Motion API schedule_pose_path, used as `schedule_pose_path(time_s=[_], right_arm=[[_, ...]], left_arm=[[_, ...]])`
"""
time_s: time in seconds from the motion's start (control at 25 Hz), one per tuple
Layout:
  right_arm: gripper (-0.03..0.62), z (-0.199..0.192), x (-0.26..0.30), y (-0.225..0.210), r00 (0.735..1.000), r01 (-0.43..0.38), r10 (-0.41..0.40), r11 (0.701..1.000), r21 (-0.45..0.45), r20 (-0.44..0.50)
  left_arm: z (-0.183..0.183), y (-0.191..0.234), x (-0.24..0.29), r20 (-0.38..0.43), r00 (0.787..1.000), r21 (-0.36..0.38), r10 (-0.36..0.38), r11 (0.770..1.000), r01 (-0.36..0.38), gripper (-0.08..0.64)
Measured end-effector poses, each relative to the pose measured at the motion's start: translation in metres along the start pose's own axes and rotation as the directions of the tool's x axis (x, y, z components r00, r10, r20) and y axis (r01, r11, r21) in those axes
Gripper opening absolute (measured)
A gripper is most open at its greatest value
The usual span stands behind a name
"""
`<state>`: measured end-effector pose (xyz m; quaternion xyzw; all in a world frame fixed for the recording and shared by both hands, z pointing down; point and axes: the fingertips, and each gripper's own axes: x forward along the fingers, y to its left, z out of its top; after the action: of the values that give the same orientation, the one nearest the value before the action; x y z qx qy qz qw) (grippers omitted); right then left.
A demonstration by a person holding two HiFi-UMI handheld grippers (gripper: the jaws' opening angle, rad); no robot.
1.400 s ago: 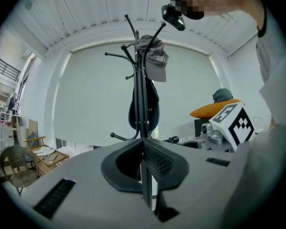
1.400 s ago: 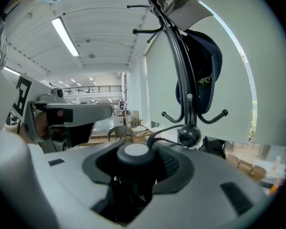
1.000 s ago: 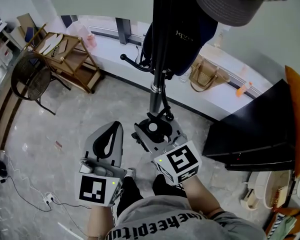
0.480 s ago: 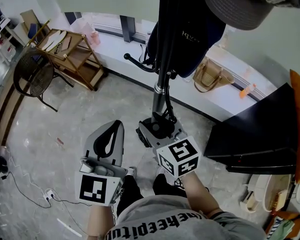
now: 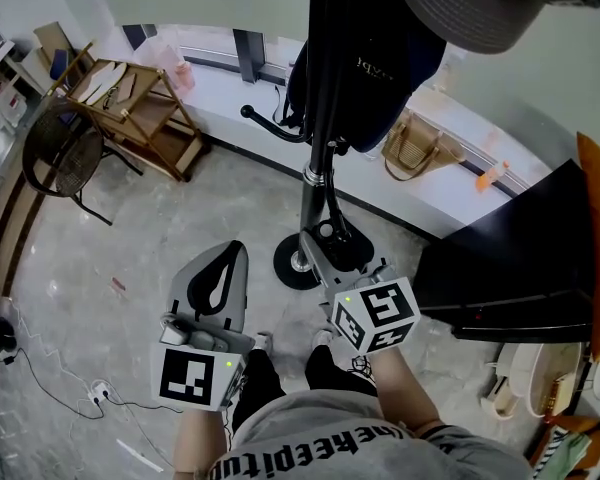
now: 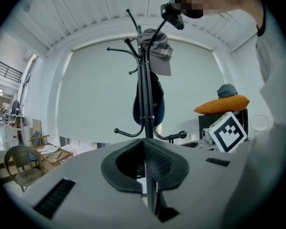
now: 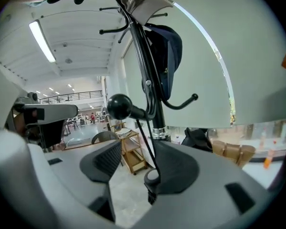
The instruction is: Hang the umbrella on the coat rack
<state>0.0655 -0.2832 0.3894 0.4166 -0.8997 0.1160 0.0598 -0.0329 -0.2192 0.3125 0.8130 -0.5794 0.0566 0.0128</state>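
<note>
Your right gripper has just been opening, jaws apart; the umbrella's thin lower end hangs between them, close against the right-hand one.

head view steeply downward, gripper views near level — coat rack common to all

left gripper: jaws together, held level | right gripper: jaws apart, just opening, thin cord loose between

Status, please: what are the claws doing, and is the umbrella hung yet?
Left gripper shut, empty. Right gripper open, jaws just widened; umbrella hangs along coat rack, lower end loose between them. Nothing in the way.
</note>
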Motion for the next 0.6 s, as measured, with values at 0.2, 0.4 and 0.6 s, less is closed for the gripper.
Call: schedule_pose_path(time_s=[0.2,0.4,0.6], right_arm=[[0.224,0.007,-0.006,0.004,0.999,0.011,-0.010,0.999,-0.038,0.030],[0.175,0.005,-0.012,0.010,1.000,0.023,-0.022,0.999,-0.023,0.022],[0.092,0.007,-0.020,0.010,0.998,0.058,-0.058,0.998,-0.009,0.036]], left_arm=[[0.002,-0.003,0.002,0.010,1.000,-0.002,-0.021,1.000,0.021,0.015],[0.004,-0.008,0.005,0.015,0.998,-0.001,-0.053,0.999,0.053,0.015],[0.007,-0.010,0.006,0.027,0.996,-0.002,-0.088,0.996,0.088,0.015]])
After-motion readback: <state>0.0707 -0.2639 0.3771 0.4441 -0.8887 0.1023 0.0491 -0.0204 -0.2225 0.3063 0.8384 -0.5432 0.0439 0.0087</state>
